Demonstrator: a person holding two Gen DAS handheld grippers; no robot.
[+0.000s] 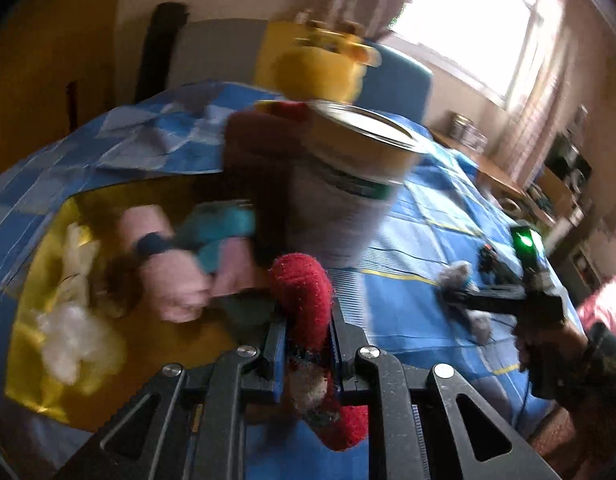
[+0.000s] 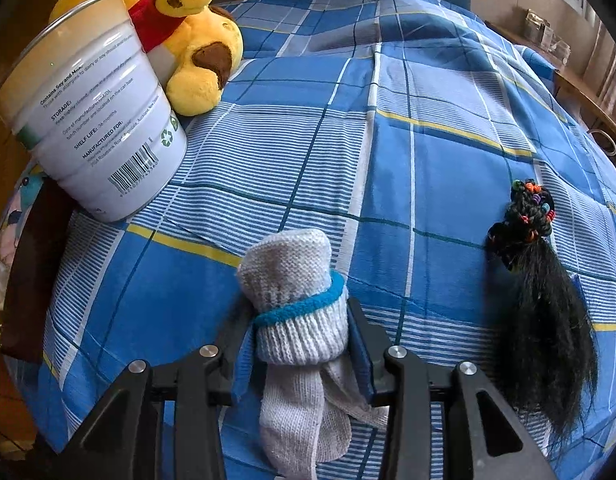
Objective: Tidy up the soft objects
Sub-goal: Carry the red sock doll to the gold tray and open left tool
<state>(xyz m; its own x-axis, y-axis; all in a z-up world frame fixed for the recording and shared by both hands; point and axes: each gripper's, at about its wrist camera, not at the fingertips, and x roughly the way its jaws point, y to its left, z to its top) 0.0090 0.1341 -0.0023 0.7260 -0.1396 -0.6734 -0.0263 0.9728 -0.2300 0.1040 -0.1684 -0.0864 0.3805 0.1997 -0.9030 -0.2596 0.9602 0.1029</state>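
Pinching a red sock point(image 1: 304, 300) between its blue-lined pads, the left gripper point(image 1: 306, 344) has its jaws drawn close together, the sock arching up ahead of them and its worn grey-patched end hanging down behind. The left wrist view is blurred. Just beyond the sock stands a white tin can point(image 1: 347, 184) with a metal rim, and behind that a yellow plush bear point(image 1: 319, 68) in a red shirt. To the left of the can lies a yellow container point(image 1: 40, 272) holding soft things: pink and teal rolled pieces point(image 1: 188, 260) and white fluffy material point(image 1: 68, 332). All of this rests on a bed with a blue plaid cover point(image 1: 419, 216).

The right gripper point(image 2: 304, 344) is closed on a rolled white knit sock point(image 2: 296, 300) with a teal band, pads pressing its sides; the sock's loose end trails down towards the camera and the roll rests on the cover. In the left wrist view this gripper is to the right, held by a hand point(image 1: 547, 344) in a dark patterned sleeve. To the right of the white sock, well apart, lies a black hairpiece point(image 2: 539, 280) with coloured beads at its far end. The can and bear sit at the far left.
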